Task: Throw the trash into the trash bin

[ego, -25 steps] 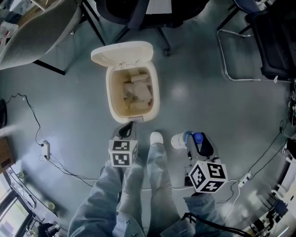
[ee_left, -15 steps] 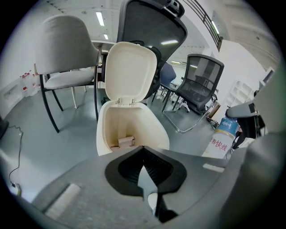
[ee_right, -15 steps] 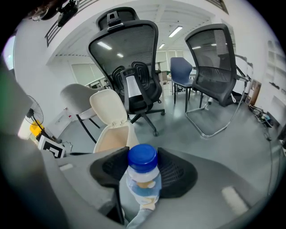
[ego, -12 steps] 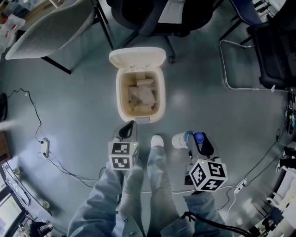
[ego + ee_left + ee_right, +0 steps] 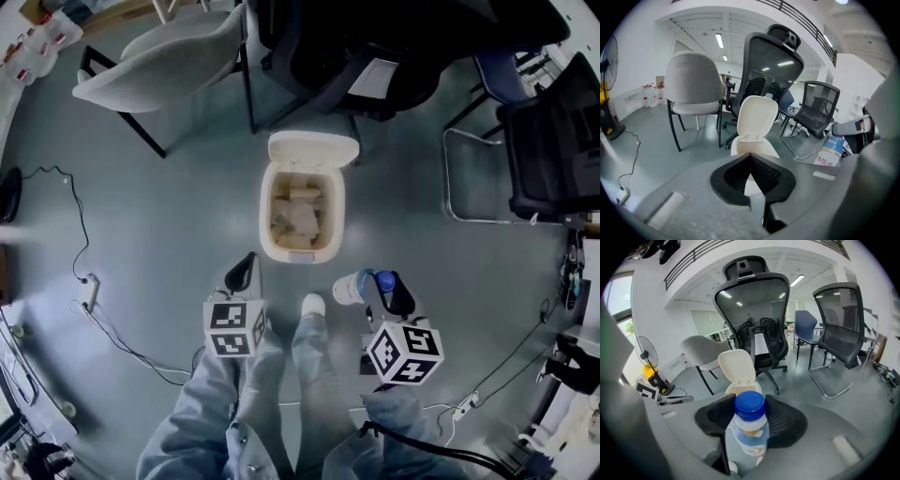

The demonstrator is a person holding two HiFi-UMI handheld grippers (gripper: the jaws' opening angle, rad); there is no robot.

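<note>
The cream trash bin (image 5: 302, 208) stands on the floor with its lid (image 5: 313, 148) flipped up and pale scraps inside. It also shows ahead as the bin (image 5: 752, 119) in the left gripper view and as the bin (image 5: 737, 367) in the right gripper view. My right gripper (image 5: 380, 289) is shut on a small white bottle (image 5: 352, 286) with a blue cap, held near and to the right of the bin. In its own view the bottle (image 5: 750, 427) sits between the pads. My left gripper (image 5: 246, 269) is shut on nothing, its tips (image 5: 750, 158) meeting just short of the bin.
The person's legs and a white shoe (image 5: 314, 305) are between the grippers. A grey chair (image 5: 164, 56) and a black office chair (image 5: 337, 47) stand behind the bin, and another black chair (image 5: 553, 131) is at right. Cables (image 5: 84, 281) trail on the floor at left.
Both grippers have risen and the head view has pulled back, so the bin looks smaller and farther. The bottle stays in the right gripper.
</note>
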